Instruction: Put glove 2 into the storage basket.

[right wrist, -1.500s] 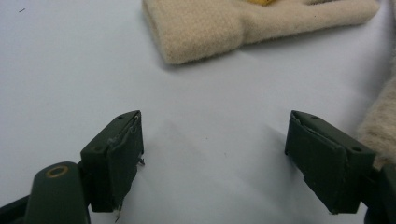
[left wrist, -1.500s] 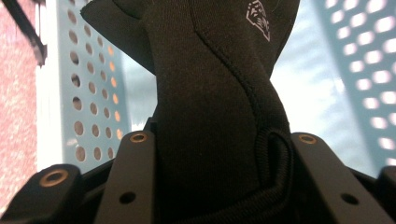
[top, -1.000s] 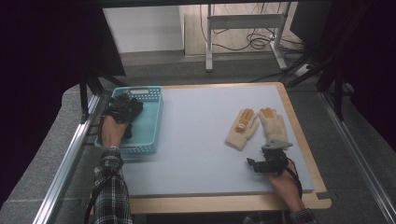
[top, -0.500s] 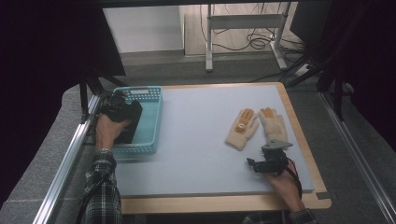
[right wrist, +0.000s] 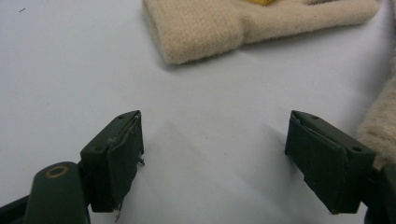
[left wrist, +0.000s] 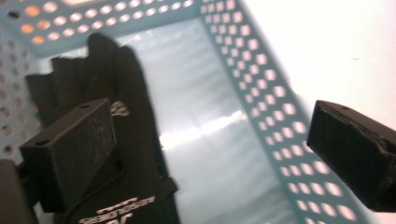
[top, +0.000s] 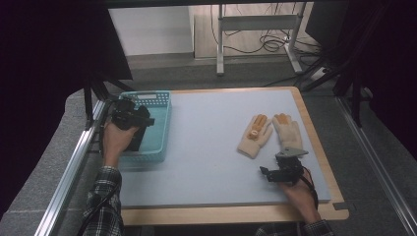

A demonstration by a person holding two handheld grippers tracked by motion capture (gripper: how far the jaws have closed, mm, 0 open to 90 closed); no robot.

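1. Holding the left gripper [top: 129, 116] over the teal basket [top: 158, 142] at the 9 o'clock edge of the table [top: 206, 147].
2. Standing with jaws spread wide, having just been opening; nothing pinched between the pads [left wrist: 70, 149].
3. Lying flat on the basket floor [left wrist: 210, 140]: a black glove [left wrist: 135, 140], seen below and beyond the left pad in the left gripper view, white lettering showing near its cuff.
4. Not touching the black glove, as far as the left gripper view shows; glove lying free of both pads.
5. Resting the right gripper [top: 282, 173] low over the table at about 5 o'clock, grey plate on top.
6. Keeping its jaws apart as well, pads [right wrist: 116, 154] spread with bare table surface [right wrist: 210, 154] between them, gripping nothing.
7. Lying side by side at 3 o'clock, just beyond the right gripper: two cream knitted gloves [top: 255, 135] with orange fingertips, cuffs pointing toward the person.
8. Showing one cream cuff [right wrist: 205, 30] ahead of the right jaws and the other glove just beside the right-hand pad; contact there: cannot tell.
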